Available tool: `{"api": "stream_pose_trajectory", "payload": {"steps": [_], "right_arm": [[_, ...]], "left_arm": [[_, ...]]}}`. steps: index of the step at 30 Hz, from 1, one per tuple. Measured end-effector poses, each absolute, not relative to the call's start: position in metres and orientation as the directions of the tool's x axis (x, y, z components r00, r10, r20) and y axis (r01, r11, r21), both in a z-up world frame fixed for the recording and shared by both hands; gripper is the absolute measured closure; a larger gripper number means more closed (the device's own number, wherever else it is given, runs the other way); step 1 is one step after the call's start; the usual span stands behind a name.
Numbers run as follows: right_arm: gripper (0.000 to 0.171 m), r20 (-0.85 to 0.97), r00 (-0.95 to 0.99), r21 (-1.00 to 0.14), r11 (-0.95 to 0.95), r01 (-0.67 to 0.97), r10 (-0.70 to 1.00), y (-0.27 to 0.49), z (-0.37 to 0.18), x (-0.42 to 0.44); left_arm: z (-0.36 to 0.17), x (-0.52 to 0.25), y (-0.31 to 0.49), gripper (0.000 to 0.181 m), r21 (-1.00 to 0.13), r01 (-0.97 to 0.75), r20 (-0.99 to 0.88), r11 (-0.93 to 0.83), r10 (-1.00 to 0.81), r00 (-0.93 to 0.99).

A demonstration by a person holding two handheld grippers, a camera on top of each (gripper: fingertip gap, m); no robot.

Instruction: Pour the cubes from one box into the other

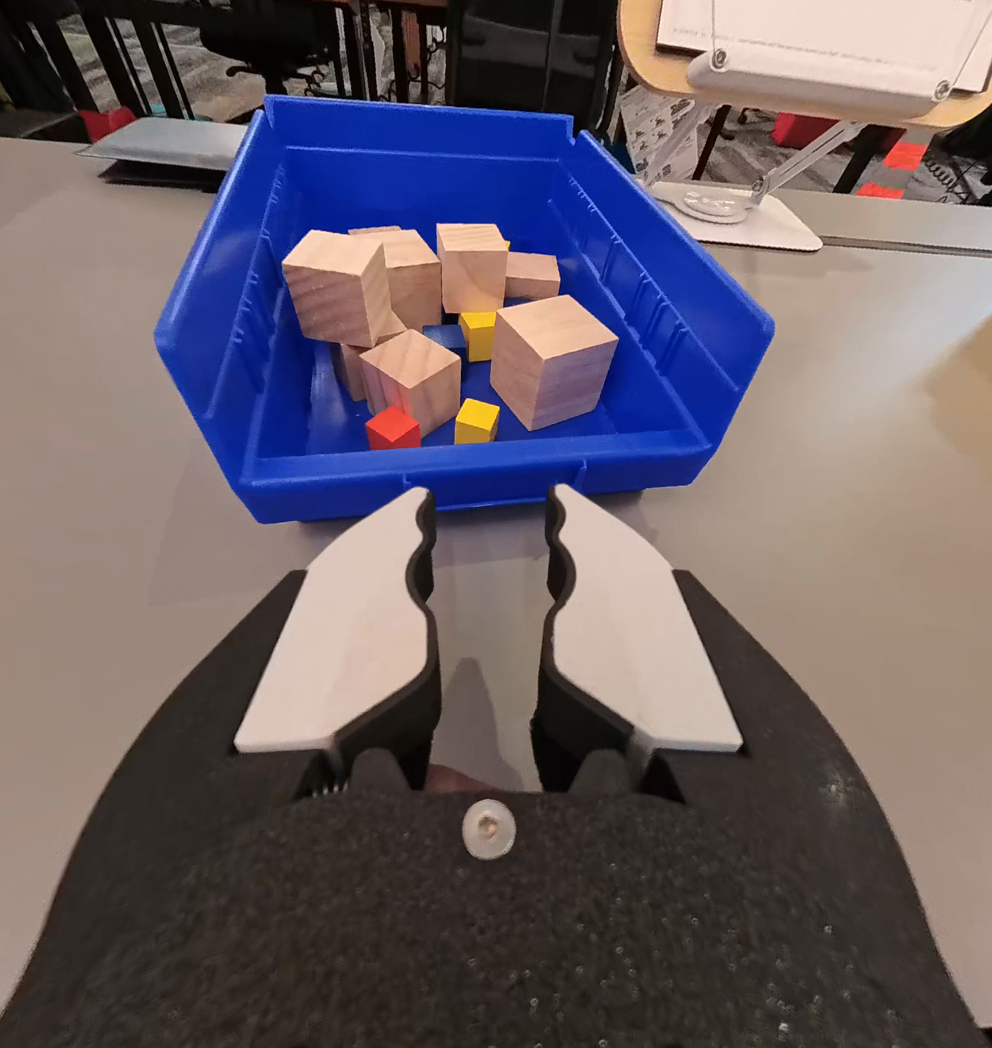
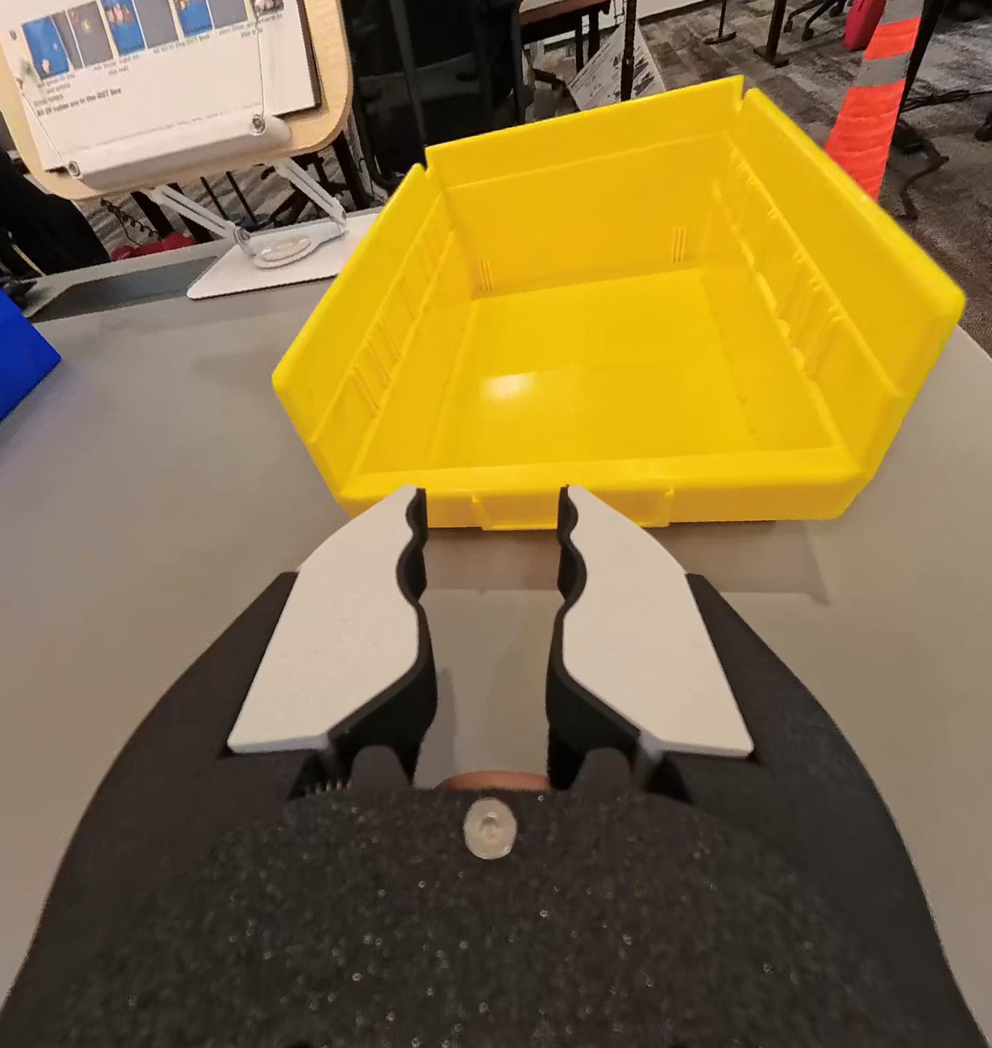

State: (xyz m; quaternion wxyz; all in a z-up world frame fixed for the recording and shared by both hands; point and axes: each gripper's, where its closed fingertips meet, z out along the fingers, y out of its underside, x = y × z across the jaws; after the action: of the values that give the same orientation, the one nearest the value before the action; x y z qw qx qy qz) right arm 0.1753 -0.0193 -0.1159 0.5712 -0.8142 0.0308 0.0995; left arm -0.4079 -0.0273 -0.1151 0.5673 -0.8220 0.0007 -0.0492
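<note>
grey table (image 1: 85, 397) in an office. nothing poured yet, we judge: blue box (image 1: 680, 317) holds all the cubes (image 1: 550, 363), big plain wood plus small red and yellow. yellow box (image 2: 907, 317) sits empty. left tongs (image 1: 489, 499) and right tongs (image 2: 490, 496) both gape, gripping nothing, just short of each box's front wall.

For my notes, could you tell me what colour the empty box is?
Yellow, best seen in the right wrist view.
</note>
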Motion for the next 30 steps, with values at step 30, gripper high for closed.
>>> {"api": "stream_pose_trajectory", "payload": {"steps": [30], "right_arm": [[0.128,-0.183,0.98,-0.916,-0.375,-0.141,0.08,-0.021,-0.123,0.169]], "left_arm": [[-0.092,-0.409,-0.011,0.128,-0.925,0.069,0.097,-0.374,-0.056,0.994]]}}
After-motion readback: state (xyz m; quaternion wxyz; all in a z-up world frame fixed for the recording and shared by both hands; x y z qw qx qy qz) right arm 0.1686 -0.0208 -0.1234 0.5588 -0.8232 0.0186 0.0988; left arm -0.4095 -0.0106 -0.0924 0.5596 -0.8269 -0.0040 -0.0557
